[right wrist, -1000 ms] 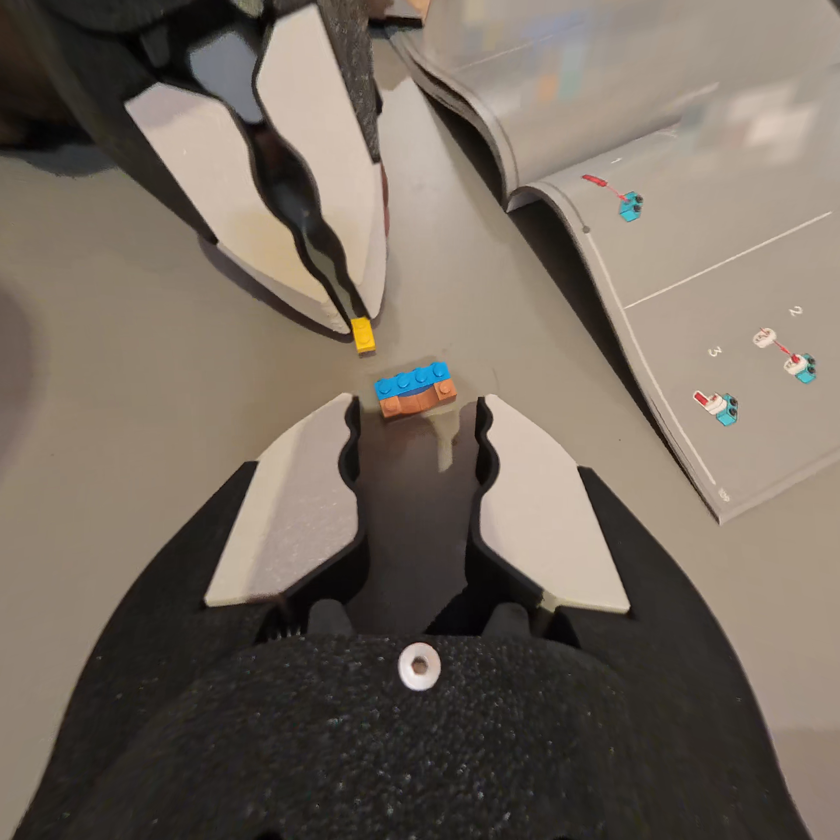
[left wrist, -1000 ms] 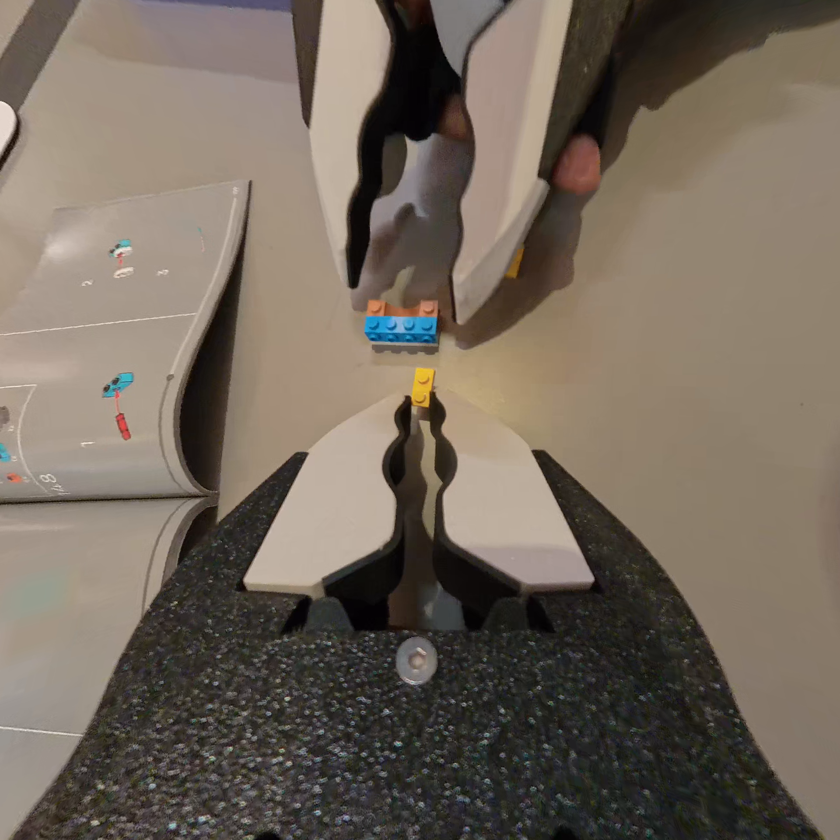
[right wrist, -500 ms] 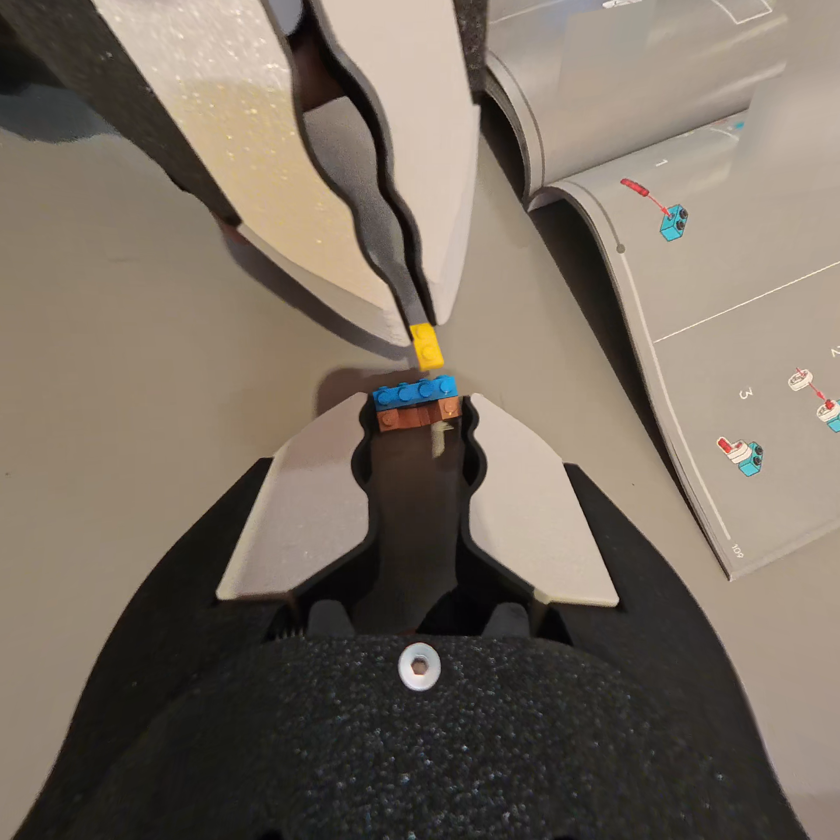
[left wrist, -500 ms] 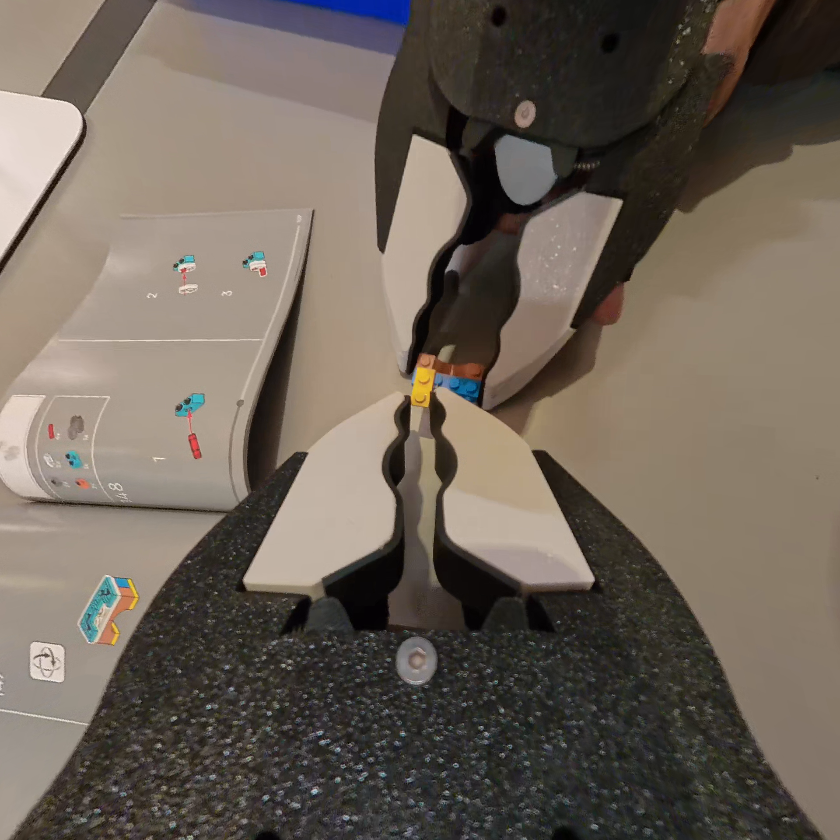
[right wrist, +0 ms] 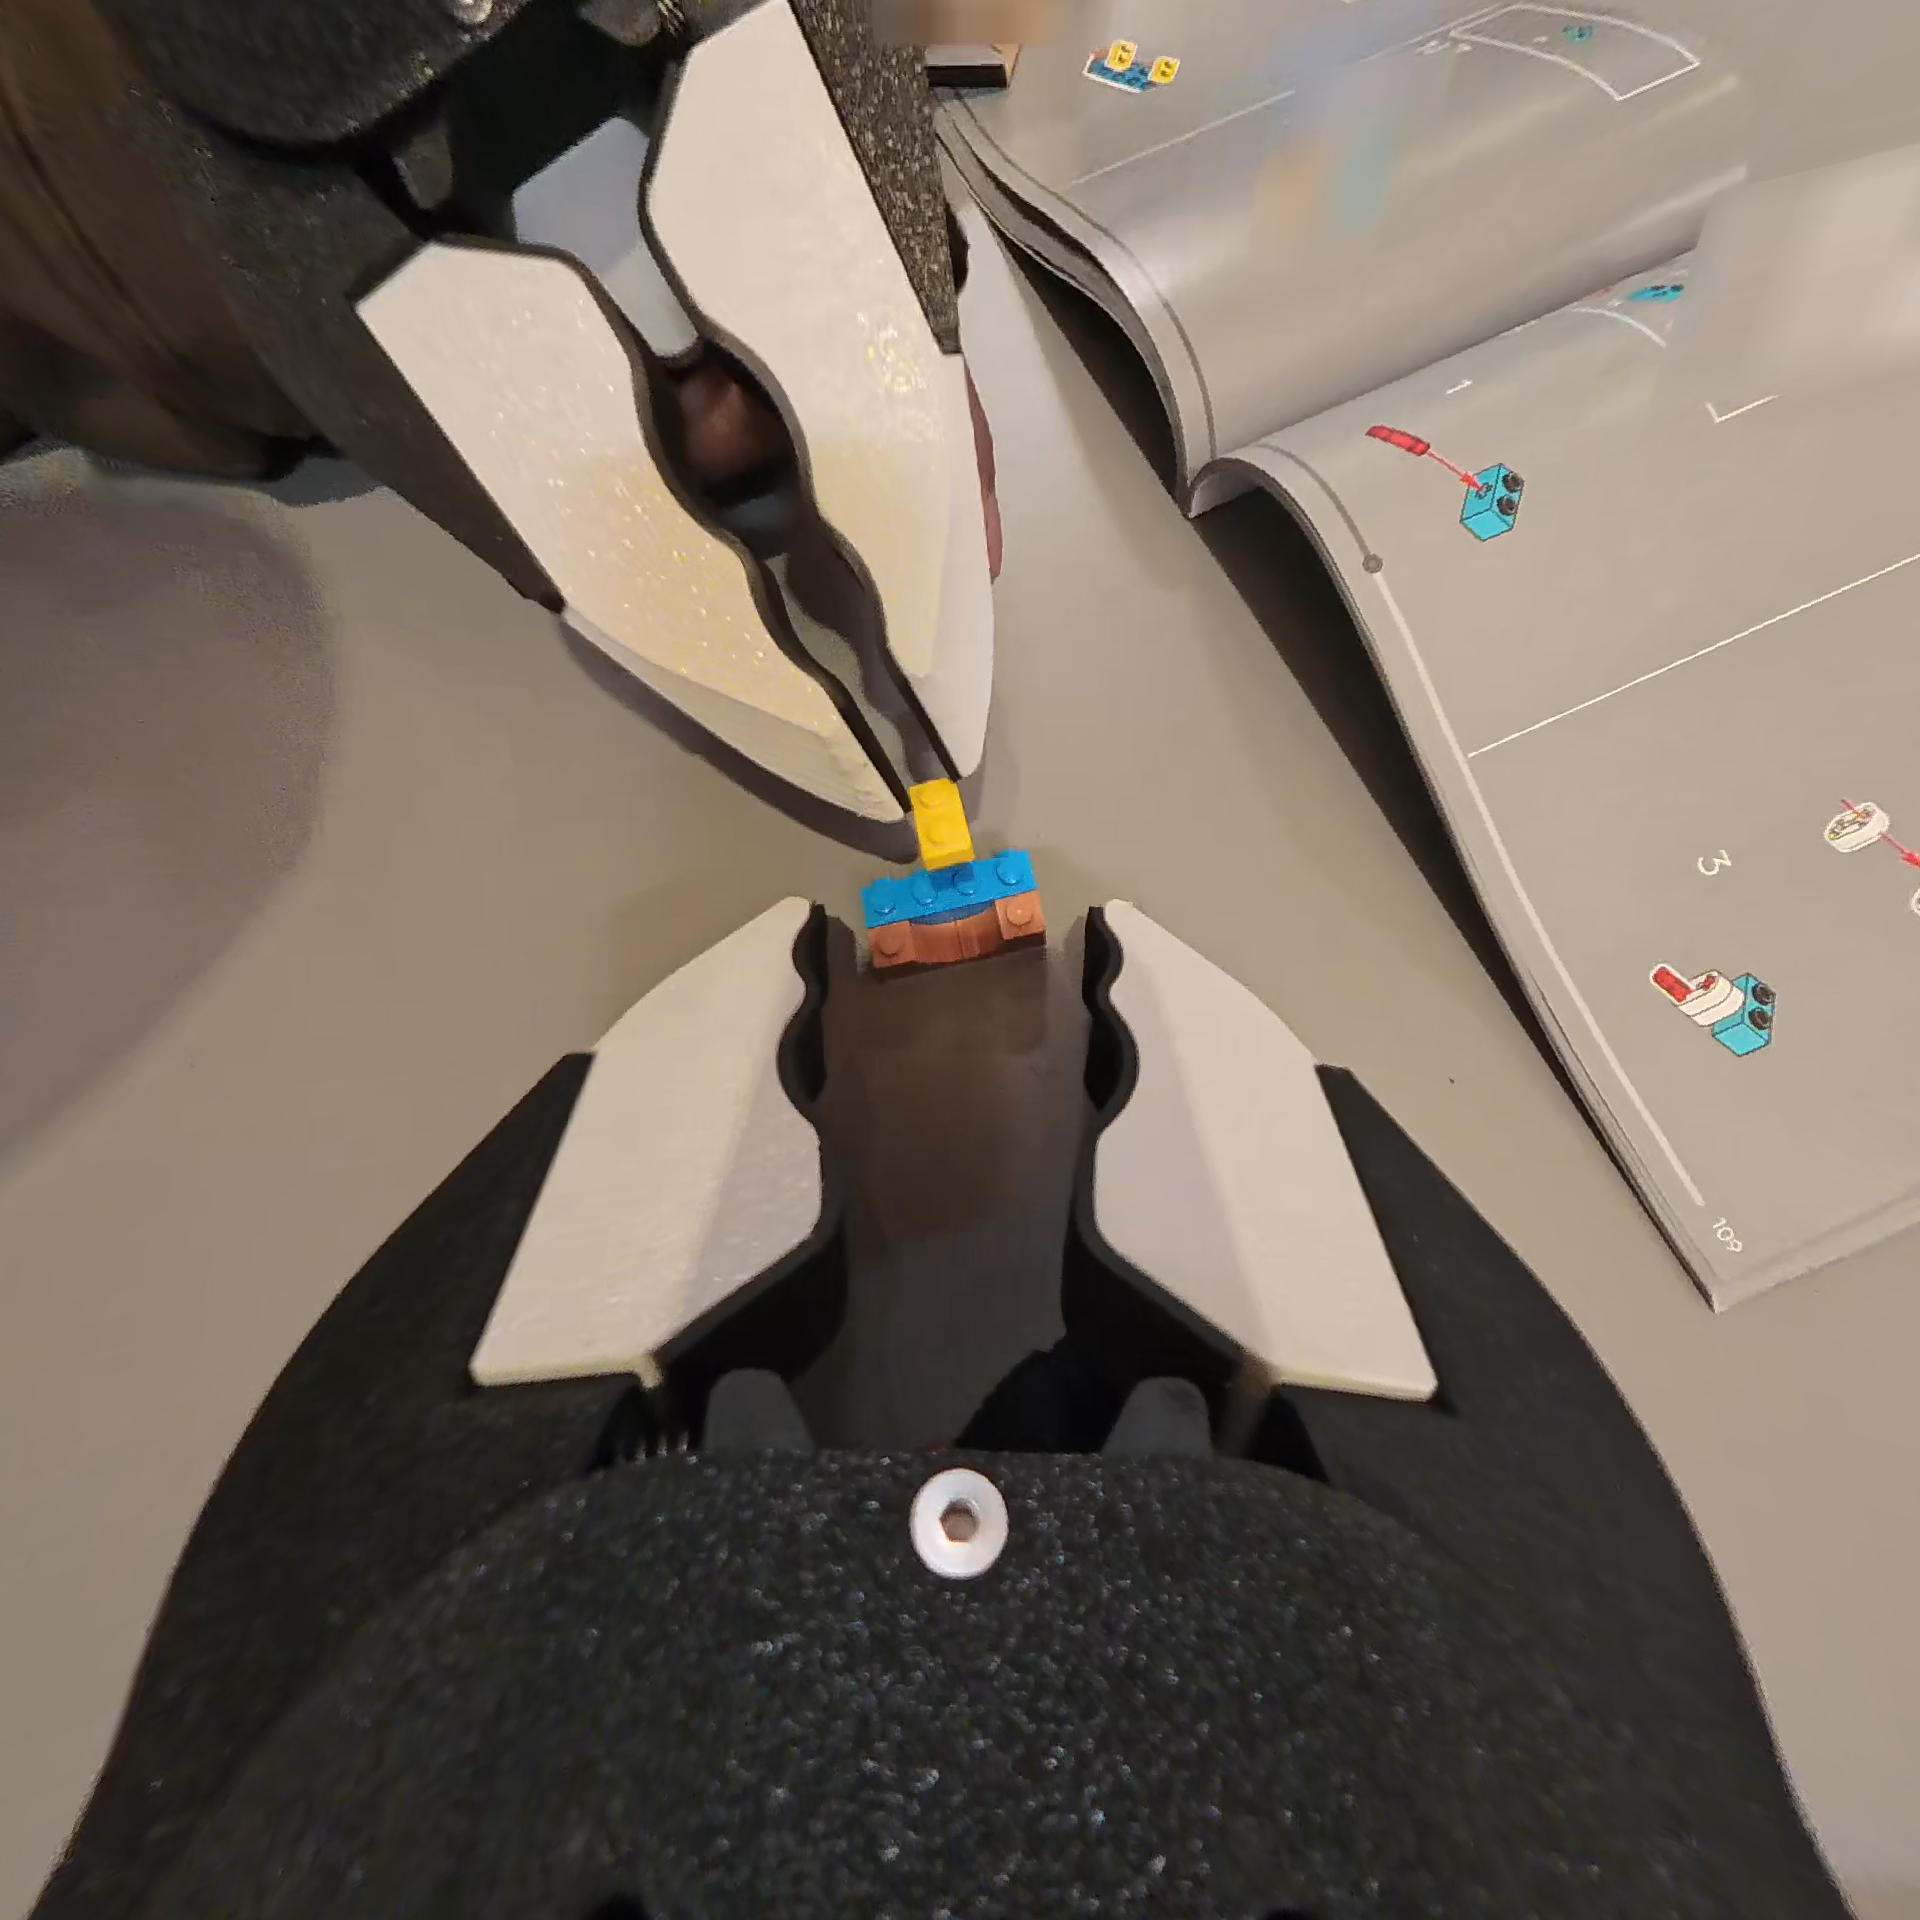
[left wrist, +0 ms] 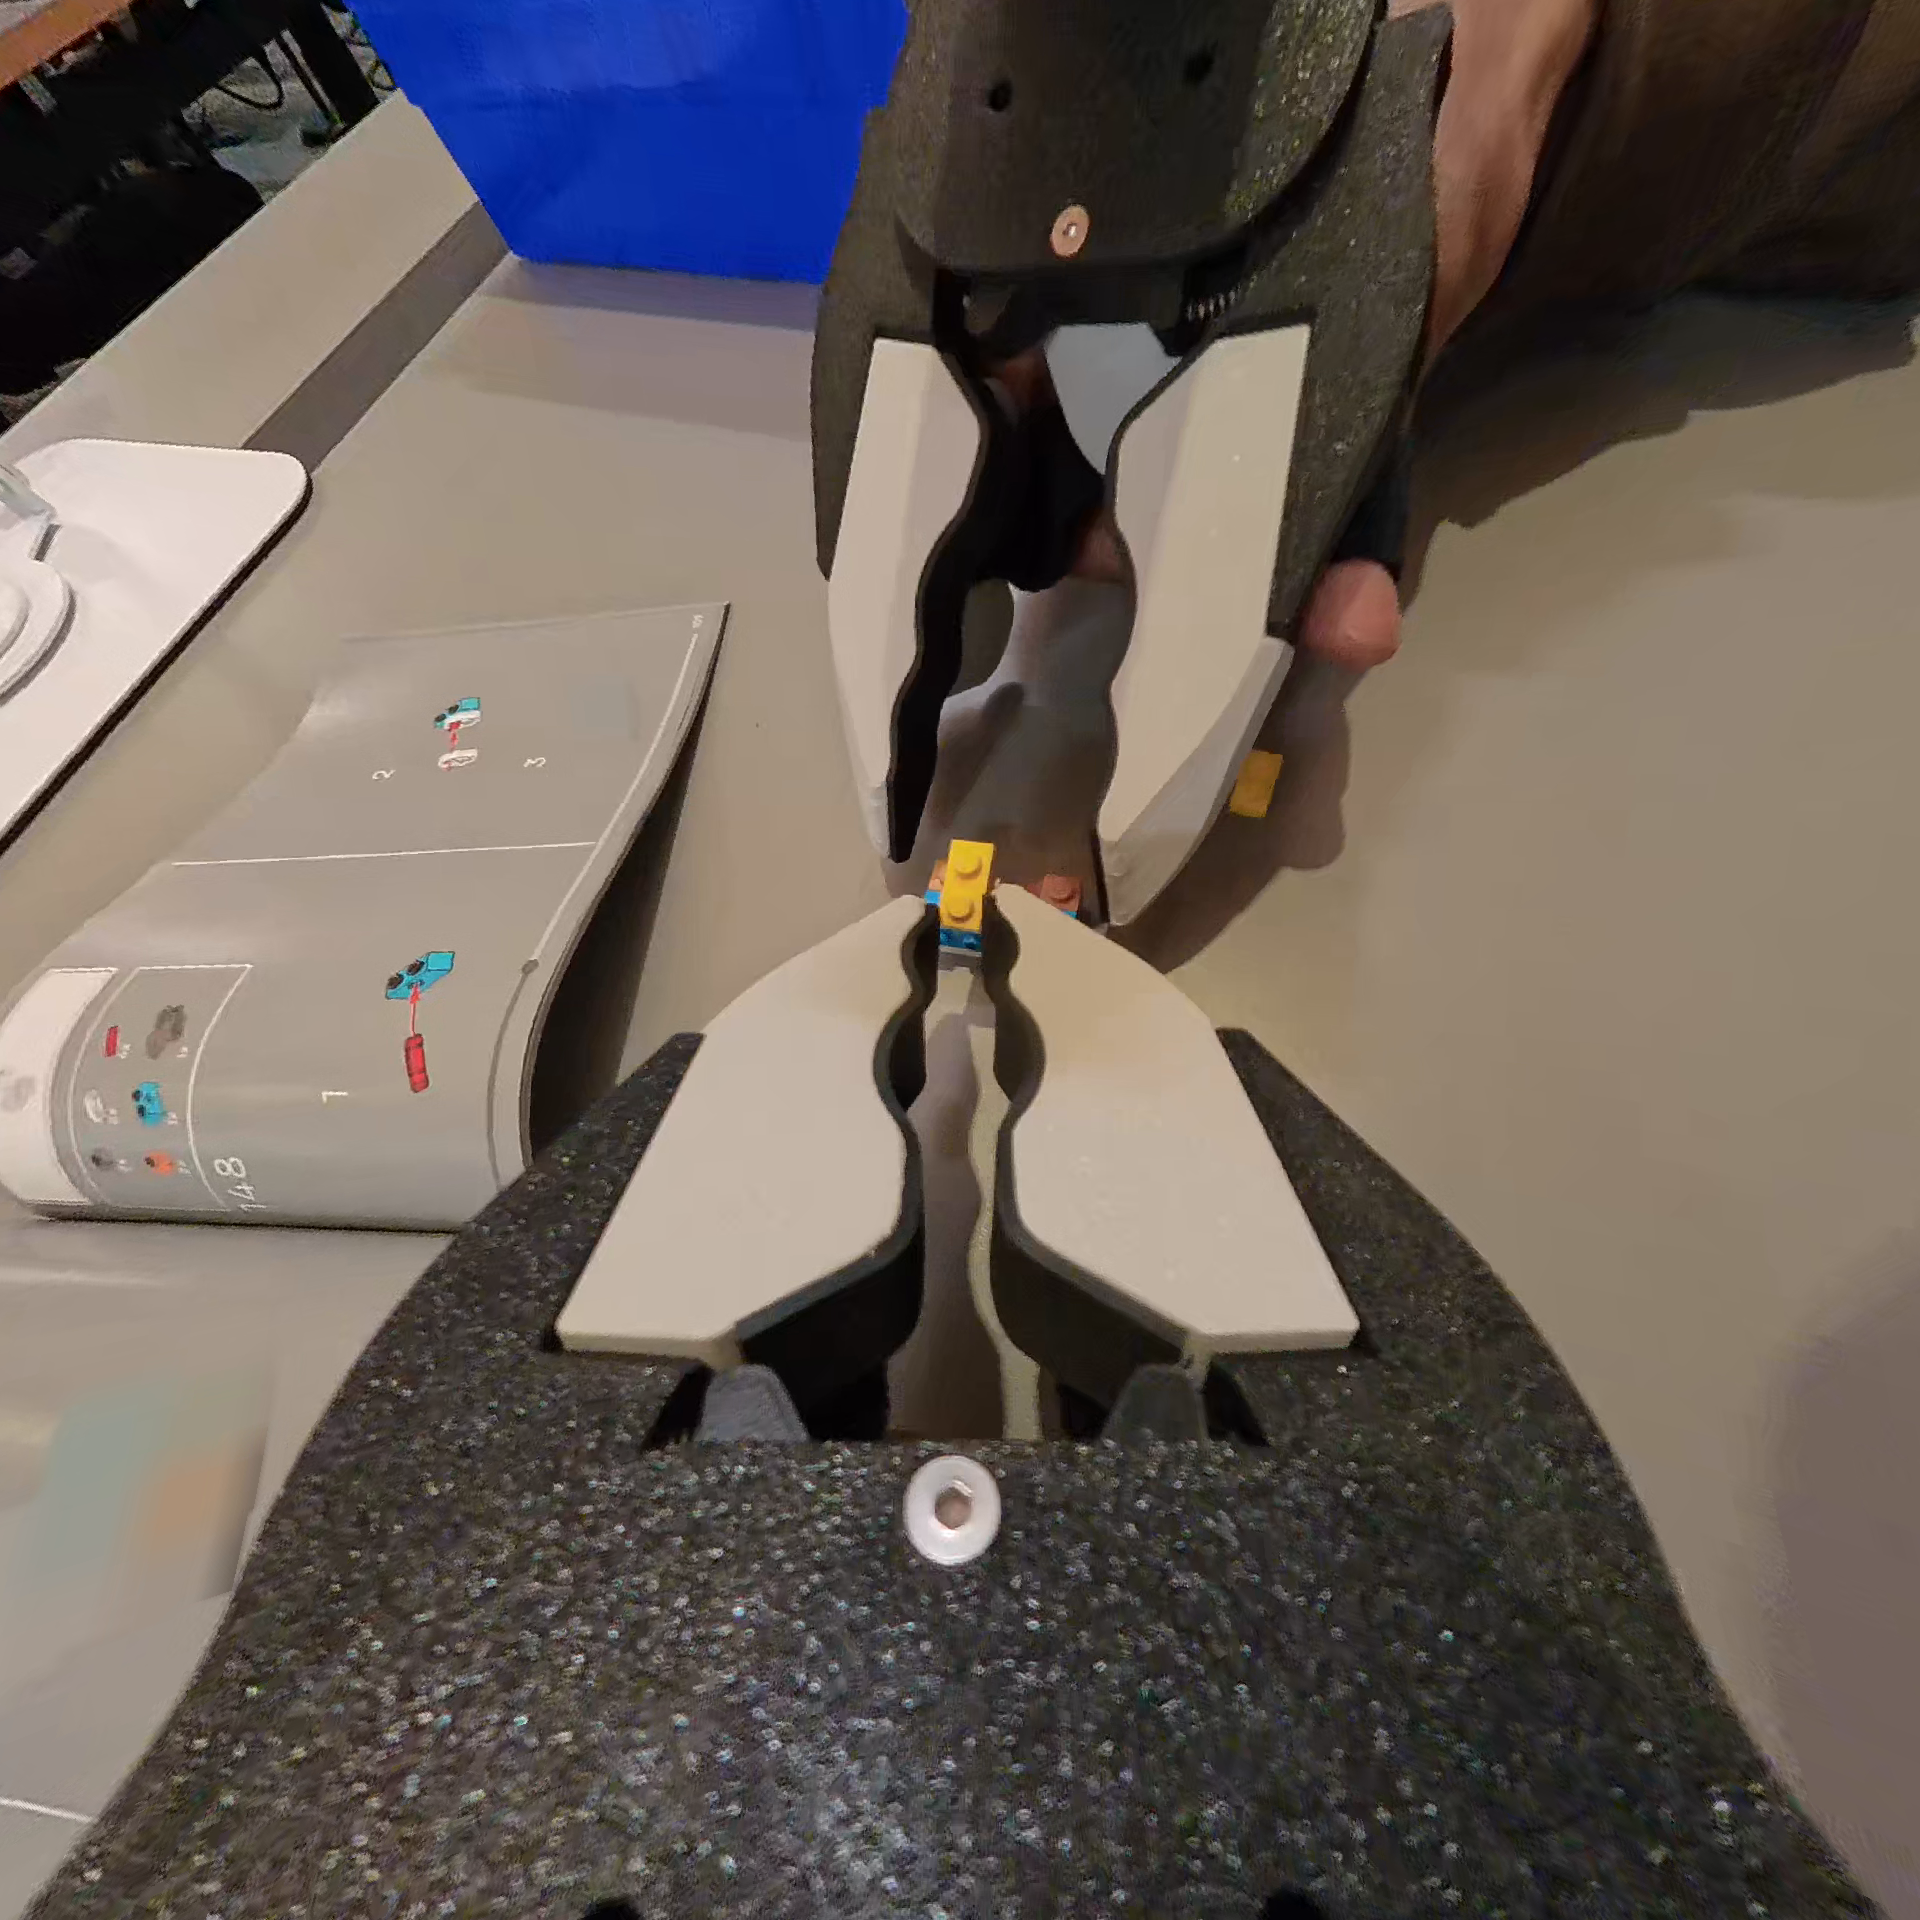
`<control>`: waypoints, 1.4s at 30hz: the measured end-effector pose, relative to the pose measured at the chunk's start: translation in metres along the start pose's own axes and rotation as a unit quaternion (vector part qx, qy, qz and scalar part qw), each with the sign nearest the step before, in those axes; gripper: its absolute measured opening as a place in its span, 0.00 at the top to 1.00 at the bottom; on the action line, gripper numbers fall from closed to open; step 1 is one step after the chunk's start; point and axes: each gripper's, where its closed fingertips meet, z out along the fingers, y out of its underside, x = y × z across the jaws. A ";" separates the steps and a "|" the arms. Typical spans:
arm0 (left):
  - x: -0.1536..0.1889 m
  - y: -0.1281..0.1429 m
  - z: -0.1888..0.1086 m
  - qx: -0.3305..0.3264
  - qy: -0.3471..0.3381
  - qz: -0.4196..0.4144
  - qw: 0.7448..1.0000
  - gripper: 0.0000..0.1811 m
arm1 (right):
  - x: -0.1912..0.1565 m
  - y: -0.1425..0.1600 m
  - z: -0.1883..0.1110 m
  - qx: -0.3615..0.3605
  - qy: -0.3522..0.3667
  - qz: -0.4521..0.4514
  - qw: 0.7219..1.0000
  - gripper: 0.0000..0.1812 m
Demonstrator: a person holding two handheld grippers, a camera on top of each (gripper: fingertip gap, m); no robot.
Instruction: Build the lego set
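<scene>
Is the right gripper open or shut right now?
Open: the right gripper fingers stand apart on either side of the blue-and-brown assembly, gripping nothing.

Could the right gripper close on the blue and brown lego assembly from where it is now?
Probably yes. The right gripper is open, its fingers flanking the blue and brown assembly on the table. The left gripper holds the yellow plate over the far side, apparently clear of the closing path.

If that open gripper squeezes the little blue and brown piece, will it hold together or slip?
The blue-brown assembly looks rigid, so it probably won't flex. It's small and low, so unlikely to tip. On the smooth table it may slide unless the right hand-held gripper closes squarely.
</scene>
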 end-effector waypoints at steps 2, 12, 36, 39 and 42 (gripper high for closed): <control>0.000 -0.001 -0.001 0.006 0.004 -0.003 1.000 0.96 | 0.000 -0.001 0.000 0.002 -0.009 0.006 1.000 0.74; -0.003 -0.001 -0.002 0.007 0.008 -0.019 1.000 0.96 | -0.002 0.000 0.005 -0.014 -0.022 -0.004 1.000 0.73; -0.003 -0.003 -0.006 0.002 0.006 0.004 1.000 0.96 | 0.000 0.000 0.004 -0.009 -0.016 0.000 1.000 0.72; -0.003 -0.003 -0.005 0.006 0.011 -0.007 1.000 0.96 | 0.001 0.001 0.005 -0.015 -0.016 0.003 1.000 0.72; -0.004 0.000 -0.003 0.006 0.015 -0.020 1.000 0.96 | 0.001 0.002 0.006 -0.019 -0.017 0.005 1.000 0.72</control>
